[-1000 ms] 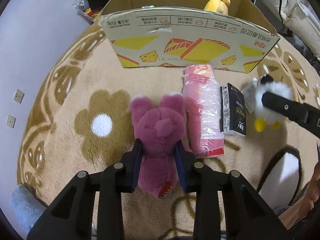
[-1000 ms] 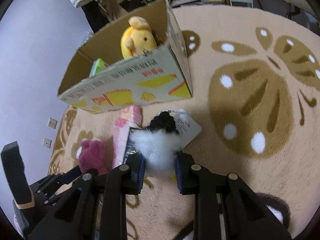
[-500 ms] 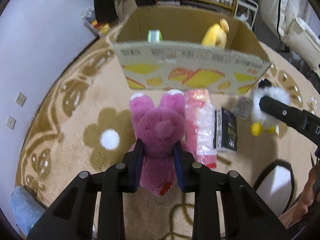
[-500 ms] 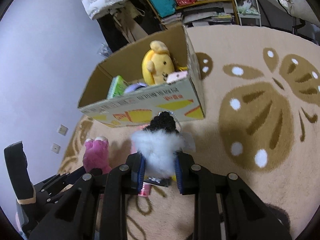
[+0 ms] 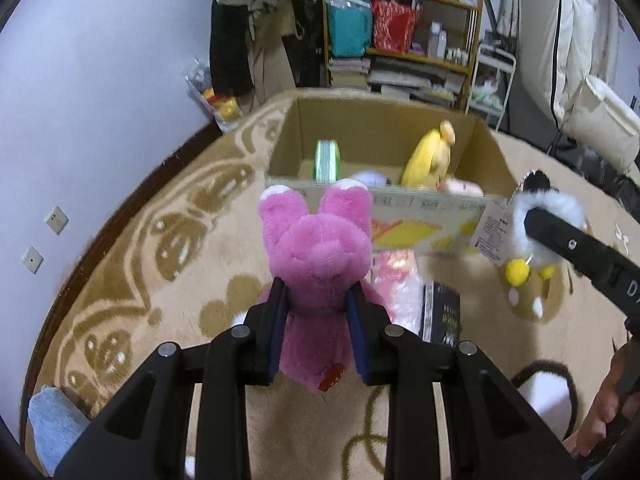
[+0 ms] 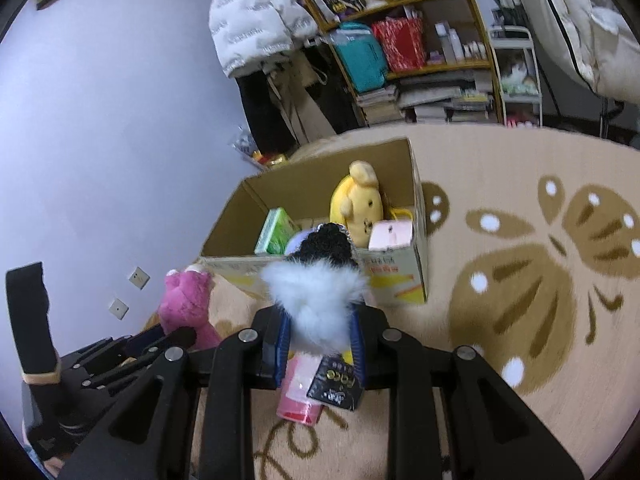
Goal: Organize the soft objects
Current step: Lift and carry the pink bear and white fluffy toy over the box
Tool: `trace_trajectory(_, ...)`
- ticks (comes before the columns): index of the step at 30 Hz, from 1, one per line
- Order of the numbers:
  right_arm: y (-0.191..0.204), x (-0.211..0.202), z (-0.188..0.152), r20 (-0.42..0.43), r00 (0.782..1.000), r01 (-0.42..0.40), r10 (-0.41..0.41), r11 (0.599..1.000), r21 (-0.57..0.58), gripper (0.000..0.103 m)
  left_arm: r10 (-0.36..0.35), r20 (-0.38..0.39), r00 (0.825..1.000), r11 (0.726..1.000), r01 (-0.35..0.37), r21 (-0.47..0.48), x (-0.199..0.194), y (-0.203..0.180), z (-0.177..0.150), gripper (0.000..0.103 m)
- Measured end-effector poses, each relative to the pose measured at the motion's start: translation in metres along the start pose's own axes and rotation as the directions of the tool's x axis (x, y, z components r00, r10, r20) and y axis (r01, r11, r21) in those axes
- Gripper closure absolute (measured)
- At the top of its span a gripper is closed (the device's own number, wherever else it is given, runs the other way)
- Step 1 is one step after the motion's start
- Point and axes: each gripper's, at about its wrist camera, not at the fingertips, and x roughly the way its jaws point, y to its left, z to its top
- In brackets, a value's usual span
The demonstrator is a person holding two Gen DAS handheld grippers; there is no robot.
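- Low in the middle of the left wrist view, the left hand-held gripper (image 5: 316, 320) is closed around the waist of the pink plush bear (image 5: 316, 256), which hangs clear of the rug (image 5: 132, 280), its head in front of the near wall of the cardboard box (image 5: 384, 152).
- Low centre of the right wrist view, the right hand-held gripper (image 6: 320, 336) pinches the white fluffy toy (image 6: 316, 296) by its fur, also aloft, just short of the box.
- Both toys look level with the near rim; carried forward without more height, either could catch the cardboard and tip or shove the box.
- The fluffy toy is held by loose pile only, so it may slip out early and land on the pink packet (image 6: 298, 396) or black packet (image 6: 334, 384) below.
- The yellow plush (image 6: 360, 204), green packet (image 6: 276, 232) and other items crowd the right half of the box; a drop there could leave a toy perched on the rim.
- Both grippers converge on one opening and may collide.
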Motion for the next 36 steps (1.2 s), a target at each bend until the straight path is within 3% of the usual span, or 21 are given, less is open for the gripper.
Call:
trace_trajectory(12, 0.011, 0.003, 0.032, 0.099, 0.995, 0.007, 0.001, 0.997, -0.075, 0.076, 0.019, 0.162, 0.987, 0.999, -0.023, 0.024, -0.022, 0.002, 0.048, 0.075)
trace_trajectory(23, 0.005, 0.038, 0.064, 0.129, 0.992, 0.013, -0.003, 0.997, -0.074, 0.076, 0.025, 0.185, 0.982, 1.000, -0.028, 0.013, -0.001, 0.009, 0.094, 0.075)
trace_trajectory(36, 0.006, 0.071, 0.059, 0.063, 0.998, 0.016, -0.008, 0.991, -0.129, 0.074, 0.010, 0.160, 0.987, 1.000, -0.012, 0.009, 0.040, 0.012, 0.113, 0.072)
